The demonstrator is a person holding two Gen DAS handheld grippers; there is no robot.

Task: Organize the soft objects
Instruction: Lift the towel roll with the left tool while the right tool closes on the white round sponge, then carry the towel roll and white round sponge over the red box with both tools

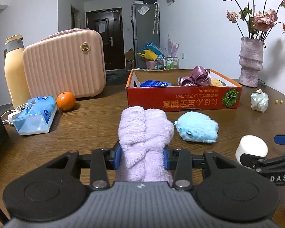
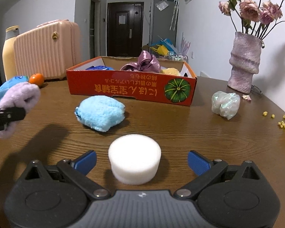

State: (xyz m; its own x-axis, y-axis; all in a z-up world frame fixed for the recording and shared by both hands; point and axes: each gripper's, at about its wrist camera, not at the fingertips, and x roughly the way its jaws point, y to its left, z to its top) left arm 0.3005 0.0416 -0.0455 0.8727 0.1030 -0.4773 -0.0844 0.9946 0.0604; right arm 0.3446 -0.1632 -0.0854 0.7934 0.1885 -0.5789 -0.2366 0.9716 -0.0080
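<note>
My left gripper [image 1: 142, 156] is shut on a fluffy lilac towel [image 1: 145, 133], held above the wooden table; the towel also shows at the left of the right wrist view [image 2: 19, 98]. My right gripper [image 2: 142, 162] is open, its blue fingers either side of a white foam cylinder [image 2: 134, 157] that stands on the table; the cylinder shows in the left wrist view too [image 1: 251, 148]. A fluffy light-blue plush [image 2: 100, 112] lies ahead, in front of the red cardboard box [image 2: 131, 91], which holds a purple satin bow [image 2: 144, 62], a yellow soft item and a blue packet.
A pink ribbed case [image 1: 66, 64], a cream thermos [image 1: 15, 70], an orange [image 1: 66, 101] and a blue tissue pack [image 1: 35, 112] stand at the left. A purple vase [image 2: 244, 60] with dried roses and an iridescent wrapped lump [image 2: 225, 104] are at the right. Yellow crumbs lie far right.
</note>
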